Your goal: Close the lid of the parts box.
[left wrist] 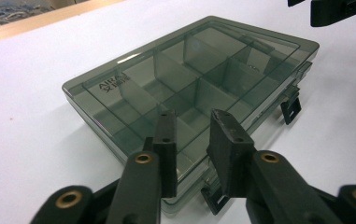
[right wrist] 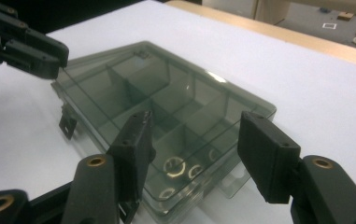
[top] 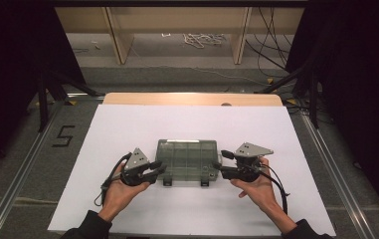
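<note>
The left gripper (top: 160,169) and right gripper (top: 218,169), both spread, flank the smoky transparent plastic compartment box (top: 187,158) at frame centre.

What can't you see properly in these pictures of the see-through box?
- Compartment box, high view: contents too small to make out.
- Small metal rings, right gripper view: the smoky lid blurs them, so their count is unclear.
- Box's near corner, left gripper view: the left gripper jaws cover it.
- Latches, high view: too small to tell whether they are fastened.
</note>
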### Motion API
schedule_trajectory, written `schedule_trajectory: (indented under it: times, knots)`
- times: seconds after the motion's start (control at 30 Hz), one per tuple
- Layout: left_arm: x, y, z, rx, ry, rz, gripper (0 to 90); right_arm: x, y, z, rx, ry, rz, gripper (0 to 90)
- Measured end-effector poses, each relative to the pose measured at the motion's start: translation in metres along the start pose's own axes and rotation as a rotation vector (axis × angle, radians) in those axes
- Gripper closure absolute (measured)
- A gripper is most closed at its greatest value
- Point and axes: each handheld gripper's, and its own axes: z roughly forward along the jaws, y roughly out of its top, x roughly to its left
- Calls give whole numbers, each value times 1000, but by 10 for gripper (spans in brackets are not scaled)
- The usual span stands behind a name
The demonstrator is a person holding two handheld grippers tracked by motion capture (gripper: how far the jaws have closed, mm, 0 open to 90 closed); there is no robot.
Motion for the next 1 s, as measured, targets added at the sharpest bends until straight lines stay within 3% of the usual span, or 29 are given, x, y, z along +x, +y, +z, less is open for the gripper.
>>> schedule_trajectory:
  times: [0.2,0.33,0.37,0.53,0.57,0.67,0.97,1.0]
  knots:
    - [0,0,-4,-30,-3,-31,659,-1,2,-4,-41,0,24,425]
    - [0,2,-6,-51,-4,-14,626,-1,3,-7,-37,-7,27,404]
    - [-2,3,-8,-64,-5,-37,614,-1,3,-8,-61,-10,35,388]
    - [-3,4,-13,-101,3,5,552,-1,4,-15,-92,-13,45,365]
    - [-5,4,-14,-109,2,-16,540,-1,4,-17,-96,-14,50,363]
    - [-6,5,-17,-135,-2,-27,511,-2,4,-22,-96,-26,50,351]
    - [-9,6,-23,-200,-9,-29,379,-1,0,-34,-119,-39,52,306]
    - [-7,6,-23,-213,-16,-12,364,0,-1,-36,-119,-43,53,300]
